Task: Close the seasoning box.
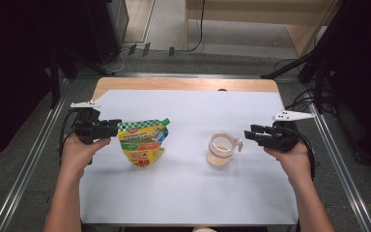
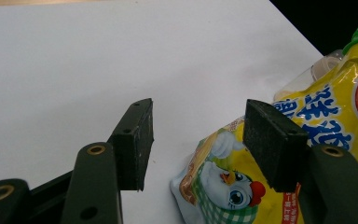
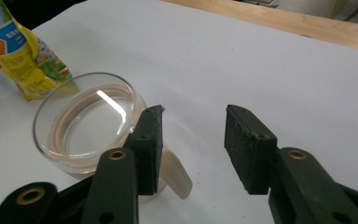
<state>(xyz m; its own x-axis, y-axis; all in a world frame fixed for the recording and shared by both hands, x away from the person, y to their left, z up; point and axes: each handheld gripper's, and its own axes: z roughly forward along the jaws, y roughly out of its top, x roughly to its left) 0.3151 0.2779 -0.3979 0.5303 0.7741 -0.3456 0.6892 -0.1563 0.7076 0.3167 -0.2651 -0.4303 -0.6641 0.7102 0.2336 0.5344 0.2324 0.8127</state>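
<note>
Pouch, yellow stand-up foil refill with a green screw cap and a cartoon chick print (image 1: 142, 142): stands on the white sheet covering the bench (image 1: 188, 193), left of centre, leaning a little. My left hand-held gripper (image 1: 116, 126) sits at its upper left edge with the jaws parted; from the left gripper view one pad (image 2: 272, 140) lies over the pouch's printed face, and I cannot tell whether it touches, while the other pad stands clear over the sheet. Not clamped on anything.

Handling, as I judge it: soft-walled, crinkly, slick film; it will buckle if squeezed mid-body, and the contents will shift. Best hold looks like the stiff sealed top edge or the neck under the cap, where the material is firmest.

Cup, small clear glass with a side handle and a pale residue in the bottom (image 1: 221, 148): stands right of centre, well apart from the pouch. My right hand-held gripper (image 1: 249, 133) is just beside its handle (image 3: 176, 173), jaws released with nothing between them; in the right gripper view one pad stands in front of the cup's wall.

Handling, as I judge it: rigid, smooth, breakable, light. The rim or the handle gives the surest purchase; the round wall may slip between flat pads.
</note>
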